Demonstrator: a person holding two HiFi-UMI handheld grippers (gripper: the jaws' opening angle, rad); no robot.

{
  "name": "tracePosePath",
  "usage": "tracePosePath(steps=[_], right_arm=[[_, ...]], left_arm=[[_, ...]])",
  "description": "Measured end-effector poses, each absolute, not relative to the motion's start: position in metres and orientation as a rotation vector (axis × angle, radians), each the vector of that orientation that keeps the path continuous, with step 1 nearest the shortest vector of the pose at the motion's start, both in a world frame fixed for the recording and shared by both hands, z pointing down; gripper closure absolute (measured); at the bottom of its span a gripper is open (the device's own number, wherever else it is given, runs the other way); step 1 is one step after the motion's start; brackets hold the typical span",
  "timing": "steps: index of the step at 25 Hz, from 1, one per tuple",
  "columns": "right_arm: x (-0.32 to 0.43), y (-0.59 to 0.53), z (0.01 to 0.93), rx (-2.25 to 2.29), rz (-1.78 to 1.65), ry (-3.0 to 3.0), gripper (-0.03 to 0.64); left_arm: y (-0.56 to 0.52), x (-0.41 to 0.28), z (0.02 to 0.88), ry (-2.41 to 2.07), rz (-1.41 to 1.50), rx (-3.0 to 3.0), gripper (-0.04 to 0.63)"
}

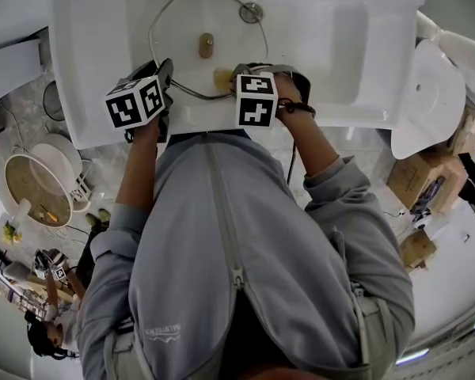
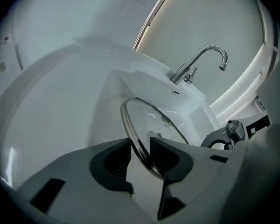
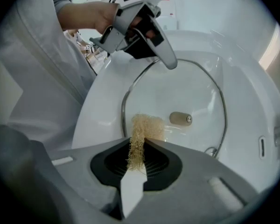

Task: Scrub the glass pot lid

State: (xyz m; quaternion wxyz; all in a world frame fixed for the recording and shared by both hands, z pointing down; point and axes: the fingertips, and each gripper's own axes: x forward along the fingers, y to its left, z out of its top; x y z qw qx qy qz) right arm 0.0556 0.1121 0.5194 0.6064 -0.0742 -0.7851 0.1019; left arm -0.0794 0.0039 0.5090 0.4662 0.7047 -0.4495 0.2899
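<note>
Clamping round metal-rimmed glass lid and coarse tan fibrous scrubber.

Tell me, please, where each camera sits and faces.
Head view: on the person's head, steeply down into the white sink; grey jacket, forearms show.
Left gripper view: on the left gripper, towards the chrome tap; jaws clamp the round glass pot lid.
Right gripper view: on the right gripper, downward; jaws pinch a tan fibrous scrubber; left hand shows.
All share the lid.
</note>
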Motion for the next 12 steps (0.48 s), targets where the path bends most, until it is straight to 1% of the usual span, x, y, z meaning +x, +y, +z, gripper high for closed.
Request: tracePosePath(steps=[6, 12], right_arm=[[0.037, 0.109, 0.480, -0.031, 0.474, -2.087, 0.569], [0.047, 0.086, 0.448, 0.212, 0.429, -2.166, 0.569]], left_arm=[[0.010, -0.078, 0.516, -1.070, 0.711, 1.711, 0.474], [0.011, -0.081, 0.517, -1.066, 0.708, 1.704, 0.474]])
